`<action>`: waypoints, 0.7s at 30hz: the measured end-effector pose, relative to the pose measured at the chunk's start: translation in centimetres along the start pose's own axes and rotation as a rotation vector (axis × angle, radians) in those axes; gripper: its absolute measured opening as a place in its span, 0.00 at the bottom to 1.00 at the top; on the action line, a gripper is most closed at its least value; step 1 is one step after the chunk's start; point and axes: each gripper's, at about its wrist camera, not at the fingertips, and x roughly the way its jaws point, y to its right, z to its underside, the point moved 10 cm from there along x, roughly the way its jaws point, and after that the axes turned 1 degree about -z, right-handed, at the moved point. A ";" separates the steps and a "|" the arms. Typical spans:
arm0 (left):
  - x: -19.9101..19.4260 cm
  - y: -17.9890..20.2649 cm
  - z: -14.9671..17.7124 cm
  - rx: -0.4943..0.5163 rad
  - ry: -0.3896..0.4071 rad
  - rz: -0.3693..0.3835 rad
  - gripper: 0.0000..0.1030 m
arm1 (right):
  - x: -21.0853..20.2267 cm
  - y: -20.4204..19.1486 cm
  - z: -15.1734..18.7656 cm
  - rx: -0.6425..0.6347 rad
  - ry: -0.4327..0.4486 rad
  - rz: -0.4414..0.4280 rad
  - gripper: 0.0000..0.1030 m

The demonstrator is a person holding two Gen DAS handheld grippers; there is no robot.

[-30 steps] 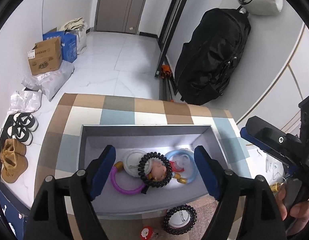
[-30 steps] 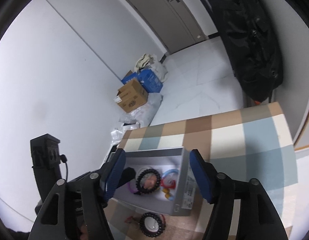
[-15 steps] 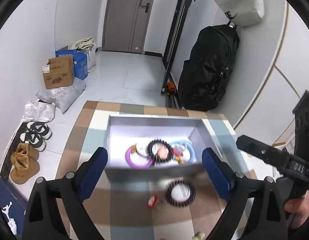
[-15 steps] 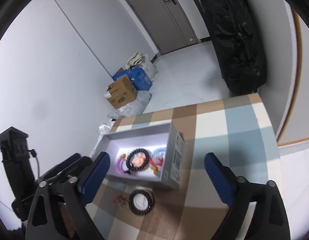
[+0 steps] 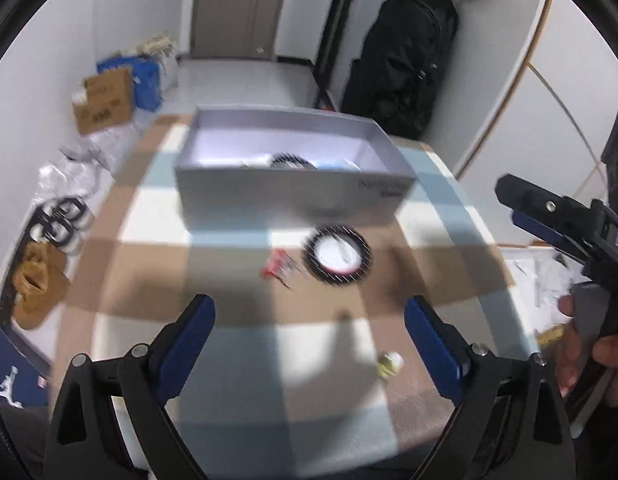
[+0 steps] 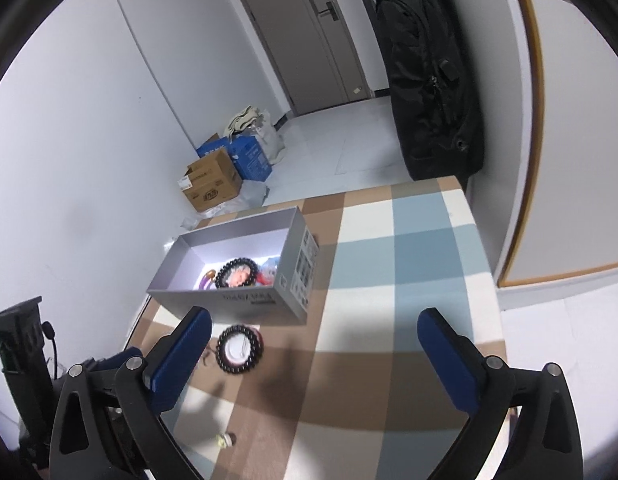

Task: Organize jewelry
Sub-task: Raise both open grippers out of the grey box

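An open grey box (image 5: 293,190) (image 6: 245,300) stands on the checked tablecloth (image 5: 245,344) and holds a black bead bracelet (image 6: 237,273) with other pieces under it. In front of the box lie a second black bead bracelet (image 5: 336,255) (image 6: 240,350) around a white disc, a small red piece (image 5: 277,268) and a little pale ring (image 5: 389,362) (image 6: 225,440). My left gripper (image 5: 309,336) is open and empty, hanging above the cloth short of these. My right gripper (image 6: 315,344) is empty, its jaws still opening wide; it also shows at the right of the left wrist view (image 5: 549,220).
The table's right edge (image 6: 485,280) runs beside a white wall. On the floor at the left are cardboard boxes (image 5: 105,100), bags and shoes (image 5: 37,284). A black bag (image 6: 429,80) hangs beyond the far table edge, by a door. A hand (image 5: 597,360) holds the right tool.
Both grippers have drawn back from over the box toward the near side of the table, and both have opened wider. The jewelry in the box stayed put.
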 end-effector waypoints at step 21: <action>2.3 4.6 3.5 0.326 -0.062 -0.080 0.76 | -0.9 2.9 2.2 0.117 -0.048 0.038 1.00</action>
